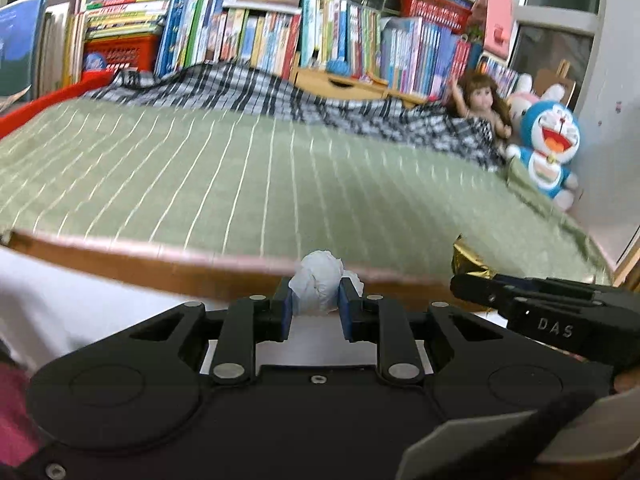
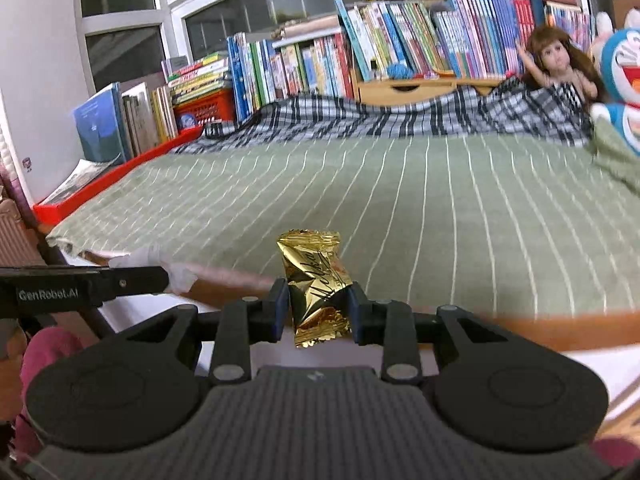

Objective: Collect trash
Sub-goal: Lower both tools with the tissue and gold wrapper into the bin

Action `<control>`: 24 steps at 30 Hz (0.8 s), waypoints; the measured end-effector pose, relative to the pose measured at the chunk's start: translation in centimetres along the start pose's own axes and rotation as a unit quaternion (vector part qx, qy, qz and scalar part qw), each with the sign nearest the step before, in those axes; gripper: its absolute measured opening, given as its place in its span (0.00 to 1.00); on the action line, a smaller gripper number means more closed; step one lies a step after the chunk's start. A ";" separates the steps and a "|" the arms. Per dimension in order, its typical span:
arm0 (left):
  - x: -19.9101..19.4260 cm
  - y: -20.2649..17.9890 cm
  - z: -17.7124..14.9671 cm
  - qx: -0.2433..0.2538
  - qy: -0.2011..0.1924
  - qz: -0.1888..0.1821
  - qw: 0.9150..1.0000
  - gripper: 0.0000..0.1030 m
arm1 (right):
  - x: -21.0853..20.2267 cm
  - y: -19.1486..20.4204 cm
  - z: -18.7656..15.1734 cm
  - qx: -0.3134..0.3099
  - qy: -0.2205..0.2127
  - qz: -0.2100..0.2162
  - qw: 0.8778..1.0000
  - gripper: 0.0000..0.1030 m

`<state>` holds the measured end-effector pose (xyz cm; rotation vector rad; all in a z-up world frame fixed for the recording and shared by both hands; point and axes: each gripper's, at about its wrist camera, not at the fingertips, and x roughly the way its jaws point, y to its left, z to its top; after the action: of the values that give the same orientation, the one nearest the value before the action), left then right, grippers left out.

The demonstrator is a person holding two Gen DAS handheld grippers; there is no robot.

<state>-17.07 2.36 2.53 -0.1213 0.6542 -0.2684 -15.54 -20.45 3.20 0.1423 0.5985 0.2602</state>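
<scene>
A crumpled white tissue ball (image 1: 318, 286) sits pinched between the blue pads of my left gripper (image 1: 316, 304), which is shut on it just off the bed's near edge. My right gripper (image 2: 319, 306) is shut on a gold foil snack wrapper (image 2: 316, 286) held upright, over the same edge of the bed. In the left wrist view the right gripper's black finger (image 1: 520, 298) and a bit of gold wrapper (image 1: 466, 262) show at the right. The right wrist view catches the left gripper's finger (image 2: 88, 282) and the tissue (image 2: 176, 270) at the left.
A bed with a green striped sheet (image 1: 260, 176) fills both views, its wooden edge (image 1: 140, 268) close in front. A checked blanket (image 2: 380, 116), a doll (image 2: 560, 64) and a blue plush toy (image 1: 550, 146) lie at the far side. Books (image 1: 260, 36) line the back.
</scene>
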 end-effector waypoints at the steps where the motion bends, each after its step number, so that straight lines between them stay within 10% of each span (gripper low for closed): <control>1: 0.0 0.1 -0.5 0.000 0.004 0.002 1.000 0.21 | -0.1 0.2 -0.6 0.001 0.004 -0.003 1.000 0.36; 24: 5.4 1.3 -9.9 0.003 0.169 0.038 0.985 0.22 | 3.0 2.0 -10.0 0.029 0.125 -0.021 0.991 0.37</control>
<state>-18.79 1.76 -8.65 -0.0436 0.9927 -0.2187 -19.29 -17.12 -6.16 0.1552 0.8580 0.2218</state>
